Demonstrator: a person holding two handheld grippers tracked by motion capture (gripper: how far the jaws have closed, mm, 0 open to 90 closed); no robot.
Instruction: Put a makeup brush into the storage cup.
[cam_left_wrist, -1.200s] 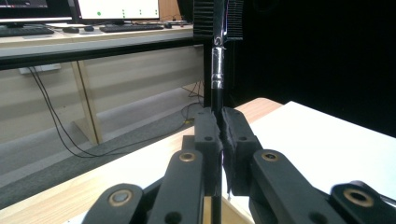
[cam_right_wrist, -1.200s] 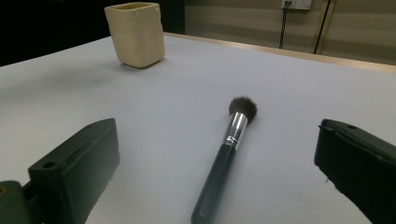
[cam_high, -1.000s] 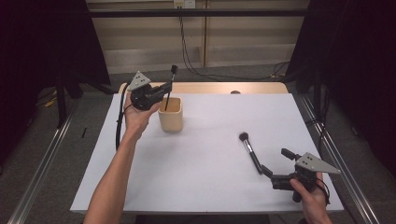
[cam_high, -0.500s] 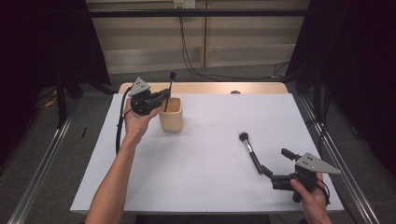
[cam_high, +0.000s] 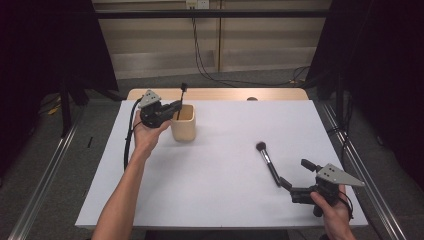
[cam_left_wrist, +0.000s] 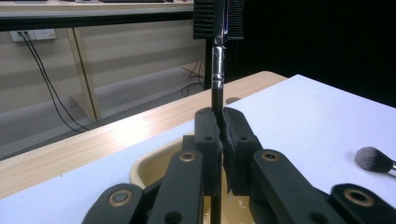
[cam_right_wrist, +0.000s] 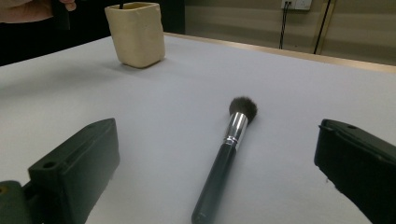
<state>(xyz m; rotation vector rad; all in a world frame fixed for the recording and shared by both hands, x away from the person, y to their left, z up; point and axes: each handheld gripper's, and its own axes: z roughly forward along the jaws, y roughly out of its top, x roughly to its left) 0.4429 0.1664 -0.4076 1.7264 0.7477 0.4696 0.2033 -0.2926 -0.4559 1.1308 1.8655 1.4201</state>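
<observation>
Left tongs (cam_left_wrist: 219, 121) clamp thin brush (cam_left_wrist: 217, 70) | right tongs (cam_right_wrist: 224, 177) wide, empty

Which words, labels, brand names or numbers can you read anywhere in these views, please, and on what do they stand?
None can be read.
Beige square cup: no print shows.
Black-handled round makeup brush: handle and silver ferrule bare.
Thin black brush in the left gripper: a blurred mark near its top is unreadable.

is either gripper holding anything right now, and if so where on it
The left gripper is shut on a thin black brush, gripping its handle below the ferrule, over the cup. The right gripper is open and holds nothing; the makeup brush lies between its jaws.
</observation>
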